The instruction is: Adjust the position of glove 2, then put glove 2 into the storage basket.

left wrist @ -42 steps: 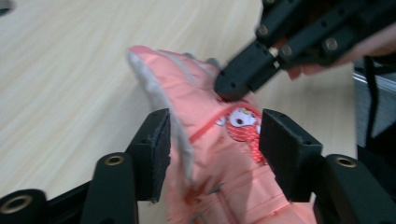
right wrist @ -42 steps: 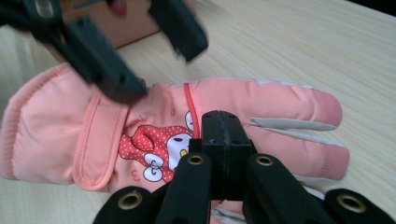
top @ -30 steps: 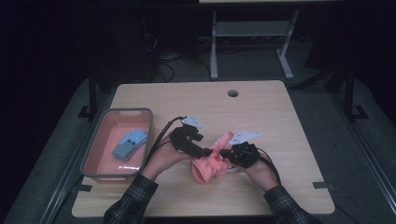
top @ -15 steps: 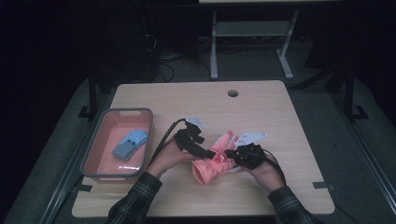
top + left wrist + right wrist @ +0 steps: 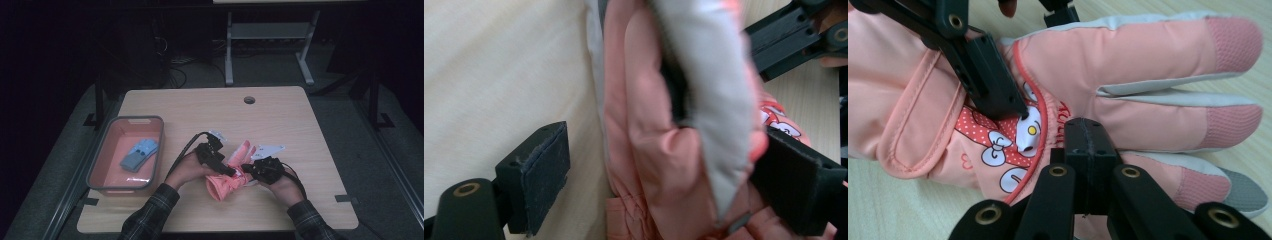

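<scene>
A pink glove (image 5: pixel 227 181) with a cartoon print lies on the table at the front centre, fingers pointing away and to the right. My left gripper (image 5: pixel 226 169) is open and straddles the glove's near side. One pad (image 5: pixel 540 172) stands clear of the fabric while the other pad (image 5: pixel 796 182) touches the pink glove (image 5: pixel 659 150). My right gripper (image 5: pixel 1088 131) is shut. Its pads sit together on top of the pink glove (image 5: pixel 1128 65) near the finger roots, with no fabric visible between them. The left gripper's jaw rests on the cuff side in the right gripper view.
A pink bin (image 5: pixel 102 160) at the table's left holds a blue glove (image 5: pixel 140 154). A round cable hole (image 5: pixel 249 100) sits near the far edge. Bare tabletop (image 5: pixel 210 120) stretches beyond the glove.
The left gripper has shifted slightly right and toward the person onto the glove. The right gripper and the glove have barely moved.
</scene>
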